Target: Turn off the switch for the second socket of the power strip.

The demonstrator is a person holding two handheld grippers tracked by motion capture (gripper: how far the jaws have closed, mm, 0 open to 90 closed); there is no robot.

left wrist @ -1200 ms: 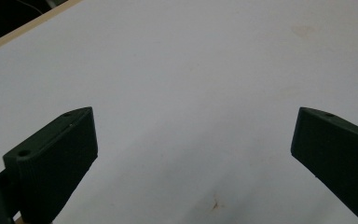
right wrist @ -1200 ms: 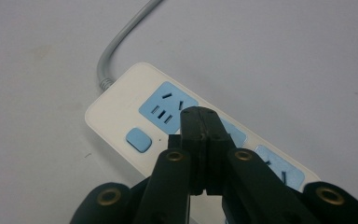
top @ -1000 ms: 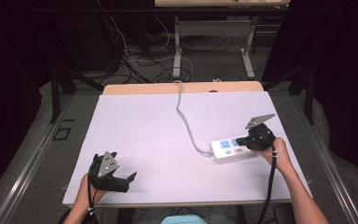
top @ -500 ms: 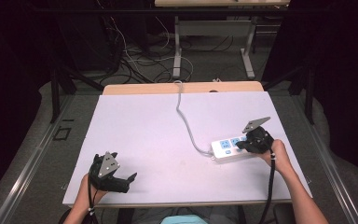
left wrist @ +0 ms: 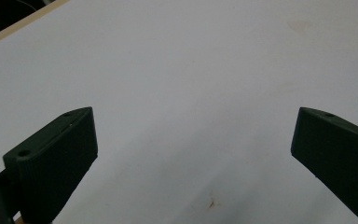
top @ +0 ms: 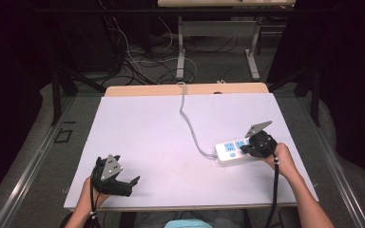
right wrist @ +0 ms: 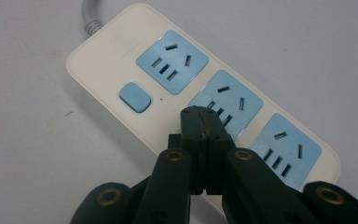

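Note:
A white power strip (top: 233, 153) with three blue socket panels and a blue switch (right wrist: 135, 97) lies on the white table at the right, its grey cable (top: 190, 123) running toward the far edge. My right gripper (top: 250, 148) hovers over the strip, shut, with nothing between its jaws; in the right gripper view its closed tips (right wrist: 201, 122) sit above the middle socket (right wrist: 226, 102). My left gripper (top: 129, 184) rests near the front left edge of the table, open and empty, its jaws (left wrist: 193, 140) spread wide over bare white surface.
The white table top (top: 152, 137) has a wooden strip (top: 142, 90) along its far edge. Beyond it stand a metal desk frame (top: 216, 42) and tangled floor cables (top: 138, 57). Dark floor surrounds the table.
The right gripper has shifted slightly over the power strip. The left gripper has stayed where it was.

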